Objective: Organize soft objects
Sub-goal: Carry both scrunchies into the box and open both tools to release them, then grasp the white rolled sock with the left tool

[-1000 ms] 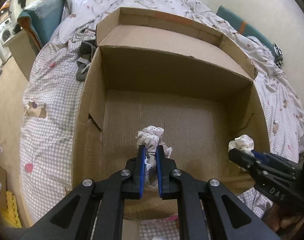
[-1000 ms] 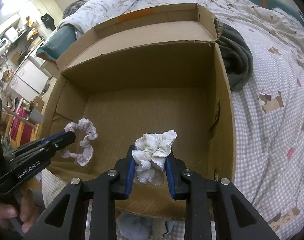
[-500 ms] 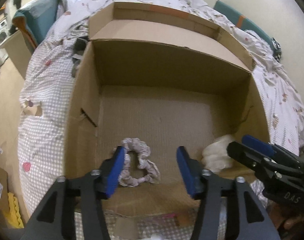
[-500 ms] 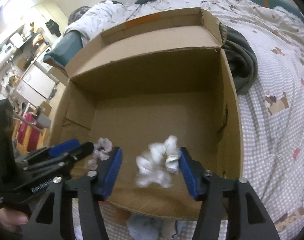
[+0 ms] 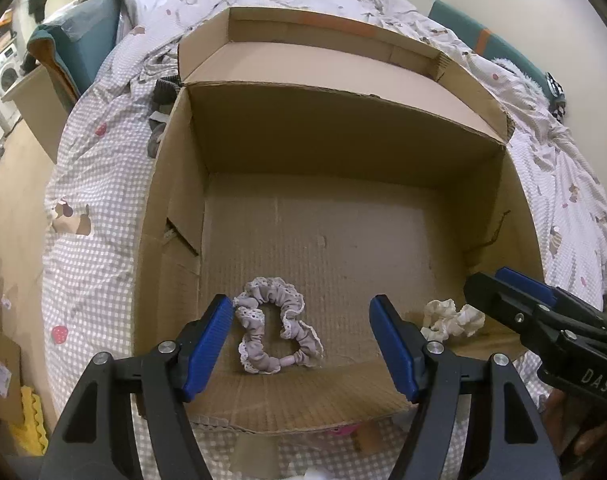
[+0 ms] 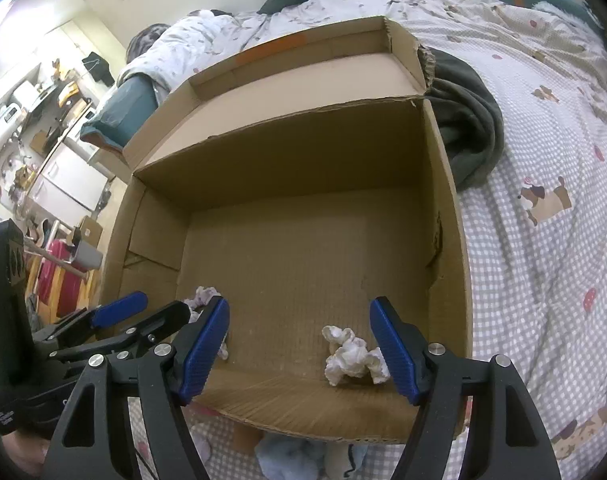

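An open cardboard box [image 5: 175, 216] lies on the bed. A lilac lace-edged scrunchie [image 5: 275, 336] lies on the box floor near the front wall, between the open jaws of my left gripper [image 5: 301, 344]. A white scrunchie [image 6: 353, 356] lies on the floor at the front right, just inside the right finger of my open right gripper [image 6: 299, 344]; it also shows in the left wrist view [image 5: 451, 318]. Both grippers hover above the box's front edge and hold nothing. The right gripper [image 5: 519, 300] shows at the right of the left wrist view.
The box [image 6: 447, 184] rests on a checked bedsheet [image 6: 543, 280]. A dark green blanket [image 6: 471, 128] lies against its right side. Light blue soft items [image 6: 291, 456] lie on the sheet in front of the box. The rear flap [image 5: 323, 60] is folded back.
Both grippers opened and let go of their scrunchies, which dropped onto the box floor. Both grippers pulled back a little toward the front edge.
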Demonstrator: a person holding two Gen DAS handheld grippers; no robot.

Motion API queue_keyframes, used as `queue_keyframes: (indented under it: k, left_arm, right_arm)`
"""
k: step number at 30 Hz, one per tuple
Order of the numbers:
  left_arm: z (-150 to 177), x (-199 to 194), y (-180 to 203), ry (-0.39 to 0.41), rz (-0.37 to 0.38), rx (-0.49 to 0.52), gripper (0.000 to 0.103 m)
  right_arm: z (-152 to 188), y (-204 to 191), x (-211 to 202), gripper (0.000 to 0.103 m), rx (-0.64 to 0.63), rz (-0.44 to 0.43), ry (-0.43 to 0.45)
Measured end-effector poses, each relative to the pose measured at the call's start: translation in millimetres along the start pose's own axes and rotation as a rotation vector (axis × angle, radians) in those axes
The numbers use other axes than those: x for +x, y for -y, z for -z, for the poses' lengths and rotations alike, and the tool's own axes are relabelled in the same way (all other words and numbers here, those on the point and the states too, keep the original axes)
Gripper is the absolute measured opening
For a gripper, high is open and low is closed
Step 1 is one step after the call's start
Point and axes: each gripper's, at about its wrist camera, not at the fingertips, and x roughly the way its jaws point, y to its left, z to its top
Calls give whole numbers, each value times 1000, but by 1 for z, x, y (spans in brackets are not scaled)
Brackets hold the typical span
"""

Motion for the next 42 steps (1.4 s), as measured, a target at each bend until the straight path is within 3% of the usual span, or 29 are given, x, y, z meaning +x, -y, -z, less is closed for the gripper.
queue_keyframes:
  k: [6,12,24,36,42]
  left_arm:
    - [2,-2,2,8,-12,16,68]
    - [2,-23,2,67,1,6,68]
    - [29,-80,-12,168,-59,37,68]
    - [76,-97,-44,134,-93,-82,68]
    - [92,-96,-54,91,-66,-155,68]
  right_arm:
    - [0,-2,-1,77,-9,1,1]
    - [1,1,-7,77,6,0,15]
    - [19,6,-59,77,6,15,98]
    - [66,21,-95,77,115,-9,106]
    - [75,16,-97,77,111,0,98]
